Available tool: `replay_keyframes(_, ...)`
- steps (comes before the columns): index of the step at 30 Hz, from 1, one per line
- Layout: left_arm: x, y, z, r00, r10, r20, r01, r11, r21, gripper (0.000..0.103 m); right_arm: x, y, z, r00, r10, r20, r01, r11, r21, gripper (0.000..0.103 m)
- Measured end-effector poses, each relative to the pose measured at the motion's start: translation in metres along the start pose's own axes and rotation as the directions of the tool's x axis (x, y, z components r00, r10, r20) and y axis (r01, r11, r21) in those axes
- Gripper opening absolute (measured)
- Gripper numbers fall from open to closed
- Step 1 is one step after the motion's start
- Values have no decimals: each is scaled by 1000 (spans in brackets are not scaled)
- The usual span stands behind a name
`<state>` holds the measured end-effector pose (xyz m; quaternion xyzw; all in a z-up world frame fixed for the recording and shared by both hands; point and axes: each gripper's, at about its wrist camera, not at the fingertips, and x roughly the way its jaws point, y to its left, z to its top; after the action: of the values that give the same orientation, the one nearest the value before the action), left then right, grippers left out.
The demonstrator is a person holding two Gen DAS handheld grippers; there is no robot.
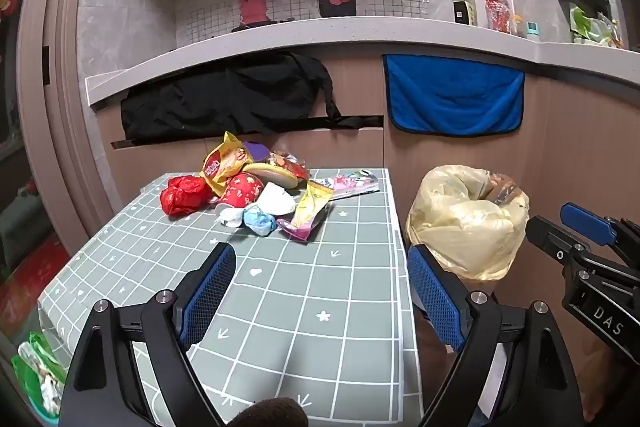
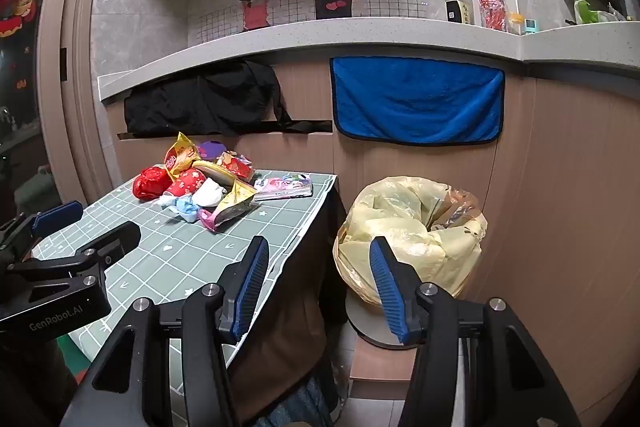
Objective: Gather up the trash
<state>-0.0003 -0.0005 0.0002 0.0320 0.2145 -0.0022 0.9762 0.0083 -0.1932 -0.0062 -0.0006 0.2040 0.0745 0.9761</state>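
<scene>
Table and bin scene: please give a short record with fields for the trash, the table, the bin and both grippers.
trash: pile of crumpled colourful wrappers, at the far end of the table
nearest piece: yellow and pink snack packet
table: grey-green tablecloth with white grid
bin: bin lined with a yellow plastic bag, on the floor right of the table, its mouth open
left gripper: open, empty, above the table
right gripper: open, empty, pointing between table edge and bin

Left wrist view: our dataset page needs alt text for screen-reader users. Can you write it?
The open left claw hangs empty over a green grid-patterned table, facing a pile of wrappers at its far end. A bin lined with a yellow bag stands right of the table.
</scene>
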Motion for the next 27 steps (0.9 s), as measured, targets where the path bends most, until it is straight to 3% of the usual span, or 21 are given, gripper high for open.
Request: replay_keyframes(27, -6, -4, 5, 1000, -8, 7, 8, 1000, -10, 88, 0, 5, 0, 1000, -10, -4, 10, 1000, -10, 50)
